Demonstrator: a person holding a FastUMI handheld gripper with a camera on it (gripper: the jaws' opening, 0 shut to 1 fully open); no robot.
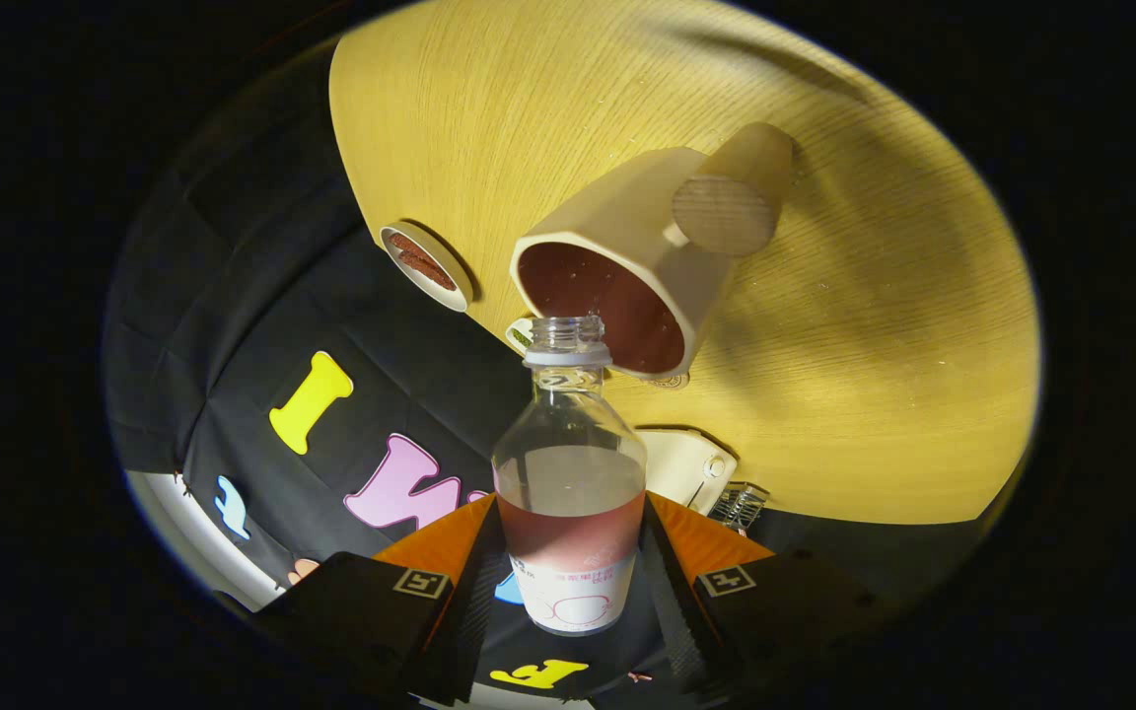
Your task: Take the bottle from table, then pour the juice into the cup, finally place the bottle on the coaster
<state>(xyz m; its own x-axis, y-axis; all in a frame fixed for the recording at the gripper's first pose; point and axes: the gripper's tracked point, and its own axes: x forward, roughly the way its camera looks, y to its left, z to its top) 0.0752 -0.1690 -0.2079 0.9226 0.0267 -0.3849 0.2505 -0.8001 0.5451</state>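
Observation:
My gripper (570, 523) is shut on a clear plastic bottle (568, 444), with a finger pressing on each side of its lower body. The bottle is uncapped, and pinkish-red juice (573, 537) fills the part near its white label. Its open mouth (565, 330) sits just at the rim of a cream cup (627, 227) on the wooden table (874, 375). The cup has a stubby round handle (731, 202) and holds dark red juice (598, 301). A small round coaster (425, 264) with a reddish-brown top lies near the table's edge, beside the cup. The whole scene appears tilted in the gripper view.
A white boxy object (683, 463) and a small wire-like metal piece (741, 505) lie at the table's edge beside the bottle. A small round item (521, 333) peeks out behind the bottle's neck. The black cloth wall hangs beyond the table's edge.

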